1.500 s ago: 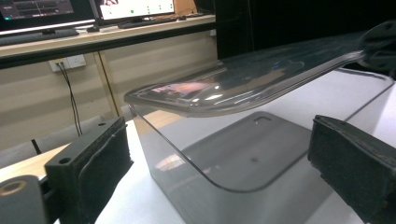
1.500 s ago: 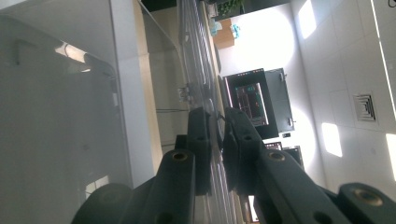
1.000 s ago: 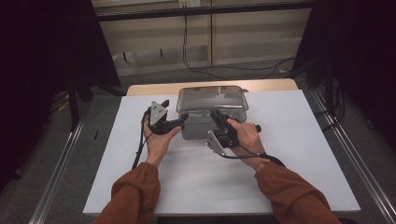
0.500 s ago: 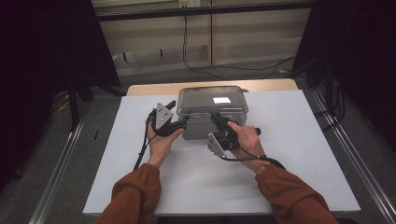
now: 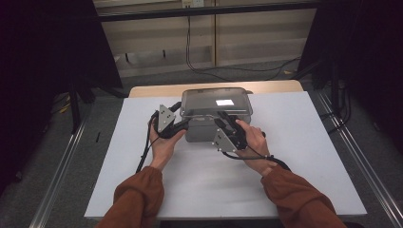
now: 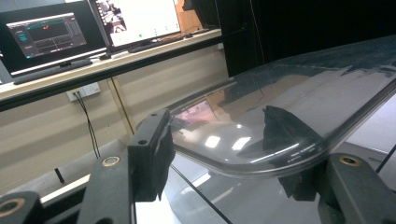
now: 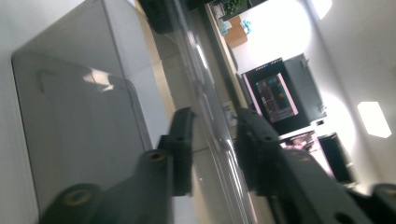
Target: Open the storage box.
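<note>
Two hand-held grippers meet at a clear plastic box on a white table. The left gripper (image 5: 183, 124), its jaws having just been closing, straddles the box's lid (image 6: 299, 121): the left gripper view shows one black pad (image 6: 156, 154) above the lid's rounded edge and the other jaw beneath it, seen through the plastic, though whether the pads already press cannot be told. The right gripper (image 5: 224, 124), whose jaws have just been opening, stands with the lid's thin rim (image 7: 210, 107) between its pads; its own view shows gaps on both sides of the rim, so nothing is pinched.

From above, both hands (image 5: 164, 145) come in from the near side and the box (image 5: 214, 114) sits towards the far middle of the table (image 5: 304, 156), the grippers at its front corners. The gripper views add what the high view cannot: monitors (image 6: 51, 35) on a shelf beyond the table, mirrored in the glossy lid.

The box is grey-tinted and transparent, with rounded corners, its lid lifted slightly off the body at the front edge
</note>
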Action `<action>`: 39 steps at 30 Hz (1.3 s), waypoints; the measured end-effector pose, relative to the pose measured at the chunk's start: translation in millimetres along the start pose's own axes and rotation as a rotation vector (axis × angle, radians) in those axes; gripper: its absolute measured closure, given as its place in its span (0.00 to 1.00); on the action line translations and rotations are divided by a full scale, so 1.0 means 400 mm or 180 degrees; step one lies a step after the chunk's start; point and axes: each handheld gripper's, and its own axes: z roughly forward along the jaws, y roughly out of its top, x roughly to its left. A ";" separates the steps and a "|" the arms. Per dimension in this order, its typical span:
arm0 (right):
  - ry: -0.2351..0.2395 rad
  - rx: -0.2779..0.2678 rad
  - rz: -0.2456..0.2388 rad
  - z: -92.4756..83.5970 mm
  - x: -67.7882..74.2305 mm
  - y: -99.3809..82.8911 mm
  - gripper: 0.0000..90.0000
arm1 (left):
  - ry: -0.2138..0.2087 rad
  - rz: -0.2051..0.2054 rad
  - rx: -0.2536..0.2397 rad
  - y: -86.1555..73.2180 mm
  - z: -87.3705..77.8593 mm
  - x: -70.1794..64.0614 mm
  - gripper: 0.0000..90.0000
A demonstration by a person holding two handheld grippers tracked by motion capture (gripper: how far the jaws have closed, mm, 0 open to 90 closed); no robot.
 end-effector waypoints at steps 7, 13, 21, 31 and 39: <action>0.0100 0.0014 0.0465 -0.004 -0.015 -0.026 0.45 | 0.0010 -0.0009 0.0001 0.002 0.000 -0.001 0.48; 0.0126 0.0003 0.0863 -0.017 -0.023 -0.051 0.23 | -0.0010 -0.0118 -0.0005 0.003 0.000 0.002 0.47; 0.0369 0.0076 0.1685 -0.028 -0.061 -0.093 0.07 | -0.0007 -0.0135 -0.0011 0.004 0.000 0.003 0.47; 0.0625 -0.0013 0.2203 -0.043 -0.088 -0.146 0.01 | -0.0009 -0.0123 -0.0002 0.008 0.000 0.002 0.47; 0.0734 -0.0019 0.2618 -0.056 -0.105 -0.204 0.02 | -0.0003 -0.0160 -0.0013 0.010 0.000 0.002 0.47</action>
